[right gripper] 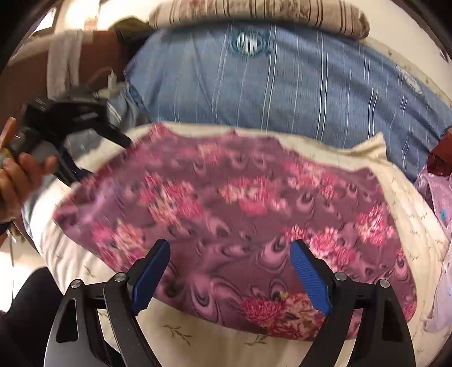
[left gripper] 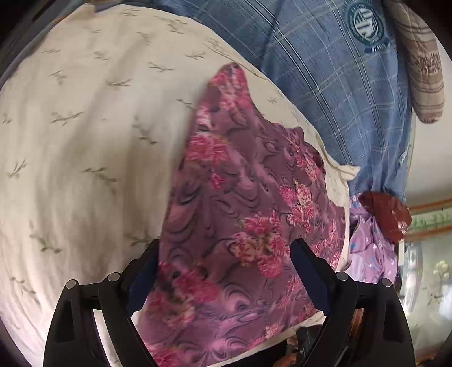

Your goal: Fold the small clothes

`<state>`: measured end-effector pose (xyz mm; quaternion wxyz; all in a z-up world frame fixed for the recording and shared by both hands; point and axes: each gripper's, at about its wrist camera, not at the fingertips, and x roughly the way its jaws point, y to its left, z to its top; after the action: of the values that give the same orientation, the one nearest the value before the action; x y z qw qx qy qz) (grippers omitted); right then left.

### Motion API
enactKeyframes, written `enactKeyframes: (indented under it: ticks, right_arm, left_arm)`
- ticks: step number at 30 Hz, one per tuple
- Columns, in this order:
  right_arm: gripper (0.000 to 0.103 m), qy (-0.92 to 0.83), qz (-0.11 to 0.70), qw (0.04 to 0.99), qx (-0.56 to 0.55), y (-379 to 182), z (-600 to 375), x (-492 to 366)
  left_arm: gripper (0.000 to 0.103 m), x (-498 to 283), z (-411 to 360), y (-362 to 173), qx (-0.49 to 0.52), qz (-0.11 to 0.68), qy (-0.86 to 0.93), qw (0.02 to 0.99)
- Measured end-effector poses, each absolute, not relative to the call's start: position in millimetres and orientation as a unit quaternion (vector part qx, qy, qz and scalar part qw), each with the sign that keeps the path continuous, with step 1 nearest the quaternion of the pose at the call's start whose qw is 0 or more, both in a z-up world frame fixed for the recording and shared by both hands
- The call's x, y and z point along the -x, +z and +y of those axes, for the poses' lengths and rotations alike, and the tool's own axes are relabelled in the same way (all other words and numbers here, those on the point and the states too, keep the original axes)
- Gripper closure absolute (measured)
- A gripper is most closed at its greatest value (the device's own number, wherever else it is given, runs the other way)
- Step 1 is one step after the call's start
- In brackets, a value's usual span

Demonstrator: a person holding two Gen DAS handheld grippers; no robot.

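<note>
purple floral garment lies on cream pillow; left claw and right claw both spread.

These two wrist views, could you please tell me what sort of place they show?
Probably a bedroom: a cream leaf-print sheet like bedding, a blue plaid pillow, and a striped quilt behind the floral garment.

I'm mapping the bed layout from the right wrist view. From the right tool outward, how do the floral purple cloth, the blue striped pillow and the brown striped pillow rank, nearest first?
Measured from the right tool:
1. Floral purple cloth, directly ahead between the open fingers, lying on the cream sheet.
2. Blue striped pillow, behind the cloth, mid-frame.
3. Brown striped pillow, farthest, along the top edge.
</note>
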<state>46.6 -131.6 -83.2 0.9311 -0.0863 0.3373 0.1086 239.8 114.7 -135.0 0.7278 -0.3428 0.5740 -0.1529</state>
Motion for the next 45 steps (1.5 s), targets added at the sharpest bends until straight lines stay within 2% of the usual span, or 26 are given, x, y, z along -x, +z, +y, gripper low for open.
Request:
enactKeyframes:
  ticks: [4, 8, 12, 14, 15, 16, 17, 18, 19, 20, 21, 25, 31, 34, 36, 38, 40, 41, 42, 43, 45]
  right_arm:
    - [0.014, 0.142, 0.321, 0.919, 0.177, -95.7, -99.4, -26.9]
    - [0.014, 0.159, 0.329, 0.903, 0.226, -117.6, -78.1, -19.5]
    - [0.014, 0.136, 0.303, 0.897, 0.293, -133.8, -58.1, -29.8]
    - [0.014, 0.126, 0.29, 0.899, 0.303, -132.7, -53.2, -36.9]
    - [0.016, 0.127, 0.29, 0.9, 0.301, -131.6, -52.0, -40.0]
    - [0.027, 0.141, 0.298, 0.898, 0.291, -130.5, -53.1, -44.9]
    - [0.039, 0.157, 0.31, 0.896, 0.275, -130.3, -54.7, -49.7]
    - [0.068, 0.175, 0.326, 0.894, 0.254, -128.3, -56.8, -54.0]
    - [0.08, 0.181, 0.338, 0.893, 0.237, -125.1, -58.5, -56.4]
    - [0.084, 0.189, 0.349, 0.892, 0.218, -121.4, -62.2, -58.5]
    - [0.092, 0.197, 0.357, 0.893, 0.188, -114.2, -67.9, -59.6]
    - [0.097, 0.206, 0.354, 0.911, 0.04, -80.8, -116.9, -59.2]
    - [0.097, 0.179, 0.361, 0.902, -0.155, -78.1, -213.7, -45.1]
    - [0.091, 0.136, 0.393, 0.885, -0.209, -103.9, -253.8, -38.0]
    - [0.089, 0.095, 0.424, 0.867, -0.244, -123.5, -278.1, -30.8]
    - [0.092, 0.088, 0.424, 0.862, -0.263, -127.7, -293.0, -21.9]
    - [0.087, 0.084, 0.412, 0.871, -0.256, -121.6, -302.0, -11.8]
    - [0.083, 0.08, 0.408, 0.875, -0.25, -118.1, -305.1, -7.0]
    - [0.071, 0.077, 0.4, 0.879, -0.246, -113.8, -310.2, -1.8]
    - [0.063, 0.072, 0.391, 0.883, -0.248, -109.3, -317.2, 4.2]
    - [0.06, 0.052, 0.376, 0.888, -0.259, -99.9, -334.5, 12.0]
  left_arm:
    - [0.014, -260.7, 103.2, -141.8, 0.336, 0.58, -0.149, 0.727]
    - [0.014, -272.2, 105.7, -143.9, 0.347, 0.584, -0.157, 0.717]
    - [0.014, -285.2, 102.0, -145.3, 0.343, 0.584, -0.152, 0.72]
    - [0.029, -284.4, 92.7, -141.1, 0.323, 0.579, -0.154, 0.733]
    - [0.051, -282.8, 85.5, -140.4, 0.309, 0.581, -0.16, 0.736]
    - [0.067, -280.9, 78.8, -141.0, 0.301, 0.586, -0.166, 0.734]
    - [0.073, -279.4, 74.7, -140.1, 0.304, 0.584, -0.169, 0.733]
    - [0.083, -277.7, 70.4, -137.8, 0.313, 0.582, -0.179, 0.729]
    - [0.083, -276.2, 64.8, -132.2, 0.323, 0.576, -0.188, 0.727]
    - [0.084, -275.3, 59.2, -123.1, 0.323, 0.566, -0.192, 0.734]
    - [0.084, -274.5, 52.9, -112.5, 0.322, 0.556, -0.2, 0.74]
    - [0.084, -274.9, 11.1, -65.4, 0.302, 0.532, -0.24, 0.754]
    - [0.078, -290.6, -123.7, -18.6, 0.219, 0.532, -0.319, 0.753]
    - [0.072, -306.8, -213.0, -32.7, 0.159, 0.56, -0.331, 0.742]
    - [0.072, -315.6, -260.4, -52.7, 0.126, 0.599, -0.318, 0.724]
    - [0.072, -324.2, -285.5, -61.2, 0.152, 0.628, -0.336, 0.685]
    - [0.072, -322.4, -291.8, -43.0, 0.158, 0.606, -0.355, 0.694]
    - [0.07, -321.4, -288.5, -30.8, 0.143, 0.586, -0.354, 0.715]
    - [0.061, -319.8, -280.8, -21.1, 0.131, 0.567, -0.351, 0.734]
    - [0.046, -318.2, -271.2, -14.3, 0.124, 0.552, -0.343, 0.75]
    - [0.032, -312.8, -243.8, -11.9, 0.117, 0.533, -0.316, 0.776]
